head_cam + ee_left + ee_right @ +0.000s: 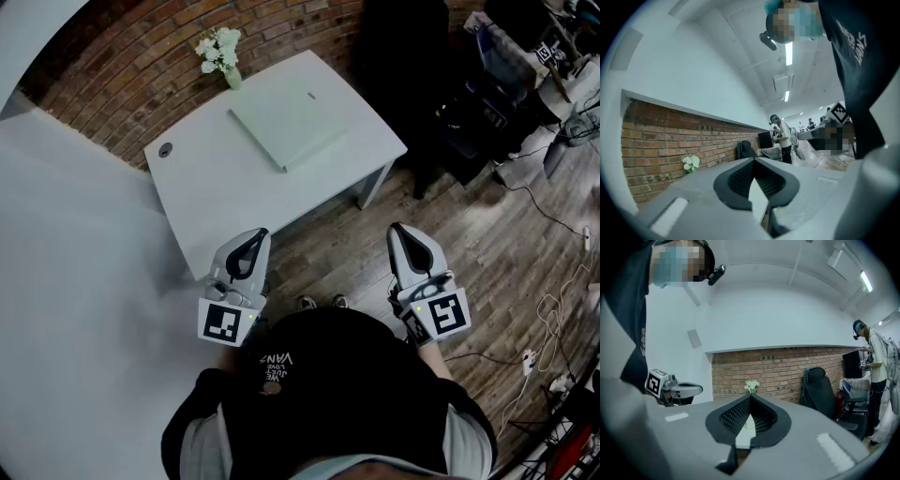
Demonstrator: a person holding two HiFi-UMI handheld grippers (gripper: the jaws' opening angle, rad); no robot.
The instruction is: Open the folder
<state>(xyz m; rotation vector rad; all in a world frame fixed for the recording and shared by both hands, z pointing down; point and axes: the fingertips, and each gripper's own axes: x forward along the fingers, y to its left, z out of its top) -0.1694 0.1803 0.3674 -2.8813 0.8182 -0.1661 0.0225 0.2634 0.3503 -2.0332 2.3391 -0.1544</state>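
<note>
A pale green folder [289,120] lies flat and closed on the white table [206,187], toward its far right part. Both grippers hang well short of the table, close to the person's body. My left gripper [260,232] is shut, its tips together with nothing between them, and it points toward the table's near edge. My right gripper [395,227] is also shut and empty, over the wooden floor to the right of the table. In the right gripper view the tips [750,395] meet, and the left gripper [675,389] shows at the left.
A small vase of white flowers [221,52] stands at the table's far corner by the brick wall [141,66]. A round cable hole [166,149] sits near the left edge. A black chair [403,56] and cluttered desks are at the right. Cables [553,300] lie on the floor. A person [874,366] stands far right.
</note>
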